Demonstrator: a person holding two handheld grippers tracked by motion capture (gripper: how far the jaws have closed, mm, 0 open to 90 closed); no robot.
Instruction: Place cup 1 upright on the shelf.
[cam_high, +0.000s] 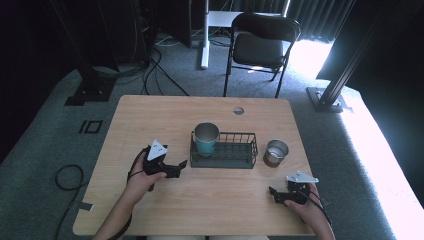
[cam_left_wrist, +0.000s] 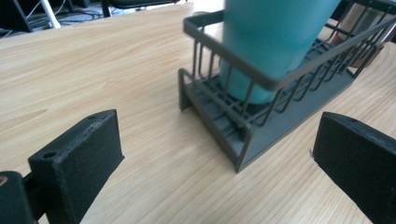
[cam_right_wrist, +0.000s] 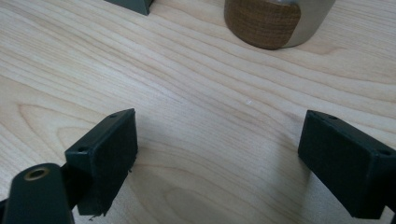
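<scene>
A teal cup (cam_high: 206, 138) with a metal rim stands upright in the left end of a dark wire rack (cam_high: 235, 156) at the table's middle. In the left gripper view the teal cup (cam_left_wrist: 271, 42) sits inside the rack (cam_left_wrist: 243, 126) just ahead of the jaws. My left gripper (cam_high: 181, 166) is open, a short way left of the rack, with nothing between its jaws. A steel cup (cam_high: 275, 152) with a brown band stands right of the rack, seen close as the steel cup (cam_right_wrist: 273, 21). My right gripper (cam_high: 273, 193) is open over bare wood near the front right.
The wooden table (cam_high: 150, 120) has a round cable hole (cam_high: 238, 110) at the back. A black folding chair (cam_high: 260, 45) stands beyond the table. Cables (cam_high: 67, 177) lie on the floor at left, and a black frame leg (cam_high: 330, 97) at right.
</scene>
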